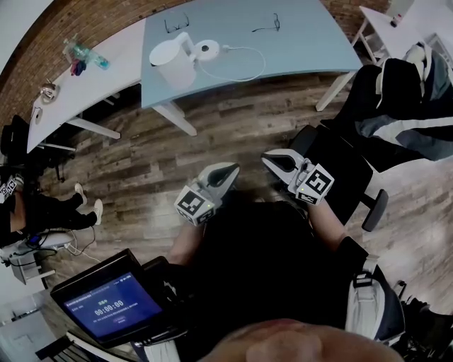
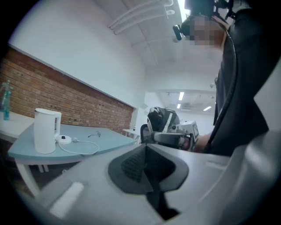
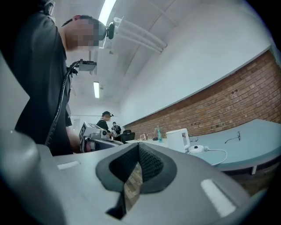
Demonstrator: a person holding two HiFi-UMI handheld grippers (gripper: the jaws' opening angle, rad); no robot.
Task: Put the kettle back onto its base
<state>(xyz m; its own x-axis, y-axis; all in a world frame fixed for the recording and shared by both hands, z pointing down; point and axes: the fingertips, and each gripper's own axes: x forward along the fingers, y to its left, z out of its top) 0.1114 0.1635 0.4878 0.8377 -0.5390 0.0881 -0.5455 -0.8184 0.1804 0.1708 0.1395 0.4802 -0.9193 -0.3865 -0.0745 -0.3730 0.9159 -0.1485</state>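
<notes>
wall [image 2: 66, 94]: red brick | floor [image 1: 248, 120]: wood planks | table [image 1: 304, 42]: pale blue | lights [image 3: 105, 11]: ceiling strips

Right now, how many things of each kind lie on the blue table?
Kettle: 1
Base, with its cord: 1
Glasses: 2 pairs
Total: 4

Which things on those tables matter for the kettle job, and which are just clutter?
For the job: kettle, base beside it.
Lying about: glasses, second glasses, bottles, tablet, jacket.
</notes>
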